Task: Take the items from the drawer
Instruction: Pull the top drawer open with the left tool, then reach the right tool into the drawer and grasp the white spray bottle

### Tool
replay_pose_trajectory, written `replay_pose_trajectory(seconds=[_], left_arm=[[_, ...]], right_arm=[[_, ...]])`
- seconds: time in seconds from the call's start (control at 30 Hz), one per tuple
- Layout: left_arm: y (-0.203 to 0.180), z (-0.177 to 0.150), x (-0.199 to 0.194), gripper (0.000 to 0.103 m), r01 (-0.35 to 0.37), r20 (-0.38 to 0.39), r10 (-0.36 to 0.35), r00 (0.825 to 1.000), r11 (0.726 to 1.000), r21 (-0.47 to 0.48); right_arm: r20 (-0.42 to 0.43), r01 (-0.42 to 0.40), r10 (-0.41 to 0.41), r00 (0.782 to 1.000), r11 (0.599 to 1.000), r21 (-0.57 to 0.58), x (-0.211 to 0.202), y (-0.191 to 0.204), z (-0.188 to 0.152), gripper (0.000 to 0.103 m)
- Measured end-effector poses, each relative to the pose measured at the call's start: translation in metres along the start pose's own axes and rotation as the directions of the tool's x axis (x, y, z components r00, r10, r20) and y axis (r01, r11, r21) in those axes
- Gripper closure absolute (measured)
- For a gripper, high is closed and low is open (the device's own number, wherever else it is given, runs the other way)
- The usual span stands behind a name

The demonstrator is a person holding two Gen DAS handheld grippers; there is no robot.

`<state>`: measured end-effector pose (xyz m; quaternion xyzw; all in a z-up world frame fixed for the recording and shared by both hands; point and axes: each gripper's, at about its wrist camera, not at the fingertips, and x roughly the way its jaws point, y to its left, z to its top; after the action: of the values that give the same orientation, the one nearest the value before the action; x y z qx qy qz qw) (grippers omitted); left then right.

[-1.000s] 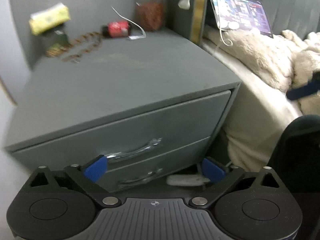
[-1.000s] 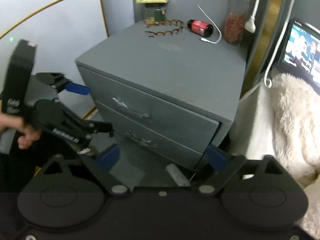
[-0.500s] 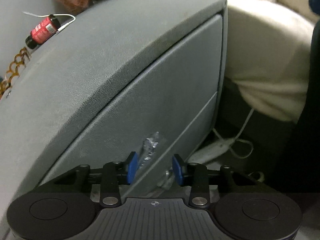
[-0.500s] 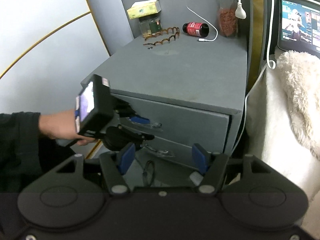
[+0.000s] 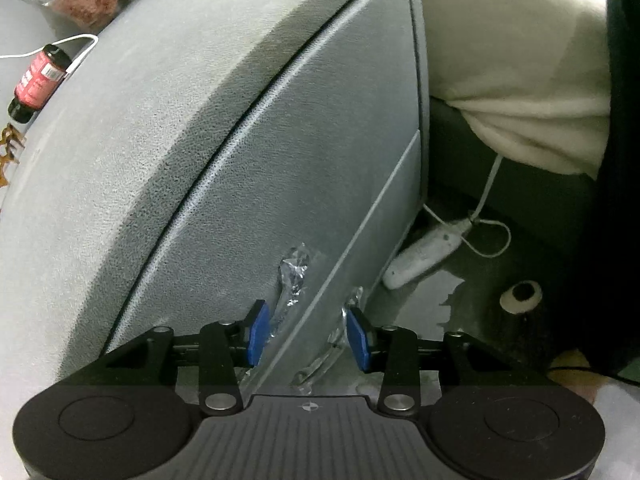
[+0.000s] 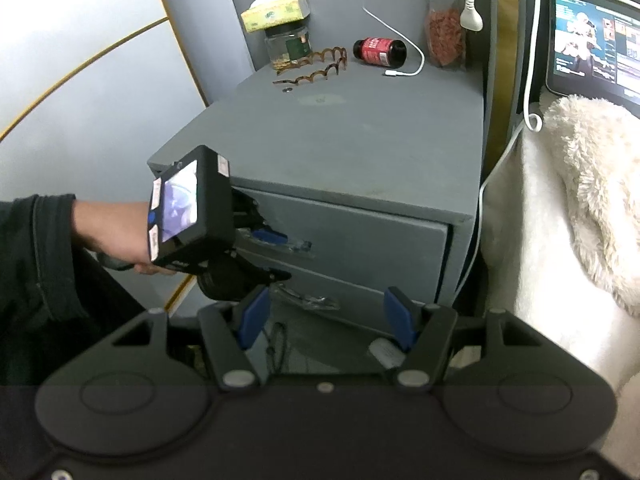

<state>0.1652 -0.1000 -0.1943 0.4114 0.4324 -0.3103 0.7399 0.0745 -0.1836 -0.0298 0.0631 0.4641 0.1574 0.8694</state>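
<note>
Nightstand point(image 6: 360, 152) stands beside bed point(image 6: 540, 240), both drawers shut. Left gripper point(image 5: 306, 334) is up against the top drawer point(image 5: 320, 168) front, its jaws part-open around the foil-wrapped handle point(image 5: 294, 276) — blue pads either side, not visibly clamping it. From the right wrist view the left gripper point(image 6: 264, 252) shows at the top drawer point(image 6: 360, 240) handle, held by a hand point(image 6: 116, 236) in a dark sleeve. Right gripper point(image 6: 326, 320) hangs back from the nightstand, jaws open wide and empty, pointed near the lower drawer point(image 6: 360, 292). Drawer contents not visible. On the surface at the back: red bottle point(image 6: 379, 52), tissue box point(image 6: 276, 10) on a jar point(image 6: 288, 48), hair clips point(image 6: 316, 66), white cable point(image 6: 400, 56), snack bag point(image 6: 446, 24). Tablet point(image 6: 592, 48) is lit by the bed. Power strip point(image 5: 424, 254) lies on the floor.
</note>
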Motion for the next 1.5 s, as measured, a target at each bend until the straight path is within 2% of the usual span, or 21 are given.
replay_pose_trajectory(seconds=[0.17, 0.27, 0.33, 0.4, 0.43, 0.47, 0.5, 0.53, 0.6, 0.67, 0.7, 0.73, 0.77, 0.8, 0.9, 0.93, 1.1, 1.3, 1.37, 1.4, 1.5], left_arm=[[-0.026, -0.024, -0.015, 0.068, 0.006, 0.041, -0.01, 0.999, 0.996, 0.089], [-0.015, -0.039, -0.042, 0.068, 0.055, 0.121, -0.044, 0.992, 0.994, -0.092], [-0.006, -0.048, -0.061, 0.06, 0.099, 0.18, -0.059, 0.982, 0.97, -0.221], [0.003, -0.058, -0.08, 0.038, 0.147, 0.24, -0.065, 0.969, 0.928, -0.344], [0.007, -0.062, -0.09, 0.032, 0.174, 0.269, -0.065, 0.961, 0.899, -0.401], [0.012, -0.067, -0.099, 0.016, 0.201, 0.299, -0.063, 0.952, 0.867, -0.456], [0.016, -0.072, -0.109, 0.006, 0.228, 0.328, -0.059, 0.943, 0.83, -0.508], [0.03, -0.08, -0.116, 0.004, 0.279, 0.373, -0.056, 0.926, 0.767, -0.578], [0.06, -0.097, -0.119, 0.0, 0.327, 0.417, 0.001, 0.909, 0.619, -0.714], [0.083, -0.107, -0.113, 0.0, 0.275, 0.362, 0.068, 0.93, 0.526, -0.805], [0.092, -0.11, -0.108, 0.0, 0.236, 0.32, 0.09, 0.943, 0.494, -0.837], [0.105, -0.115, -0.093, 0.0, 0.165, 0.235, 0.1, 0.967, 0.456, -0.875], [0.112, -0.118, -0.087, 0.001, 0.132, 0.193, 0.097, 0.976, 0.44, -0.888], [0.118, -0.122, -0.079, 0.004, 0.097, 0.151, 0.09, 0.984, 0.439, -0.893], [0.114, -0.122, -0.068, 0.005, 0.029, 0.095, 0.101, 0.99, 0.521, -0.853], [0.113, -0.123, -0.067, 0.005, 0.025, 0.084, 0.089, 0.992, 0.526, -0.85], [0.109, -0.125, -0.063, 0.006, 0.043, 0.048, -0.003, 0.999, 0.517, -0.855], [0.097, -0.148, -0.071, 0.007, 0.116, 0.084, -0.085, 0.993, 0.515, -0.849], [0.097, -0.153, -0.072, 0.007, 0.135, 0.094, -0.104, 0.99, 0.514, -0.847], [0.097, -0.154, -0.072, 0.007, 0.141, 0.095, -0.115, 0.989, 0.513, -0.847], [0.097, -0.161, -0.07, 0.009, 0.152, 0.091, -0.142, 0.986, 0.512, -0.846]], right_arm=[[-0.01, 0.022, -0.021, 1.0, 1.0, 0.016, 0.001, -0.002, 0.0, 0.042], [-0.021, 0.047, -0.047, 0.999, 0.999, -0.01, 0.003, 0.004, -0.001, 0.042], [-0.027, 0.063, -0.064, 0.998, 0.998, -0.029, 0.003, 0.007, -0.002, 0.042], [-0.03, 0.076, -0.077, 0.997, 0.996, -0.041, 0.003, 0.01, -0.002, 0.041], [-0.029, 0.082, -0.084, 0.996, 0.996, -0.045, 0.004, 0.011, -0.002, 0.041], [-0.03, 0.089, -0.09, 0.995, 0.995, -0.049, 0.004, 0.012, -0.002, 0.041], [-0.032, 0.095, -0.097, 0.995, 0.994, -0.054, 0.005, 0.013, -0.002, 0.04], [-0.035, 0.102, -0.104, 0.994, 0.993, -0.061, 0.006, 0.015, -0.001, 0.04], [-0.047, 0.117, -0.121, 0.992, 0.99, -0.081, 0.009, 0.018, 0.0, 0.04], [-0.056, 0.138, -0.145, 0.988, 0.984, -0.108, 0.012, 0.022, 0.0, 0.04], [-0.059, 0.151, -0.159, 0.986, 0.981, -0.124, 0.013, 0.025, 0.0, 0.04], [-0.062, 0.163, -0.173, 0.983, 0.977, -0.139, 0.014, 0.027, 0.0, 0.039], [-0.065, 0.176, -0.187, 0.98, 0.972, -0.155, 0.016, 0.029, -0.001, 0.039], [-0.067, 0.186, -0.2, 0.978, 0.968, -0.168, 0.017, 0.031, -0.001, 0.039], [-0.067, 0.217, -0.234, 0.97, 0.955, -0.202, 0.018, 0.038, -0.002, 0.039], [-0.067, 0.223, -0.241, 0.968, 0.952, -0.208, 0.018, 0.039, -0.002, 0.039], [-0.066, 0.254, -0.276, 0.959, 0.938, -0.237, 0.02, 0.044, -0.001, 0.039], [-0.067, 0.294, -0.332, 0.941, 0.899, -0.326, 0.01, 0.061, 0.007, 0.038], [-0.04, 0.256, -0.287, 0.957, 0.902, -0.348, 0.001, 0.072, 0.026, 0.032], [-0.027, 0.235, -0.26, 0.965, 0.908, -0.348, -0.002, 0.076, 0.035, 0.023], [-0.033, 0.151, -0.174, 0.984, 0.92, -0.361, 0.014, 0.088, 0.064, 0.02]])
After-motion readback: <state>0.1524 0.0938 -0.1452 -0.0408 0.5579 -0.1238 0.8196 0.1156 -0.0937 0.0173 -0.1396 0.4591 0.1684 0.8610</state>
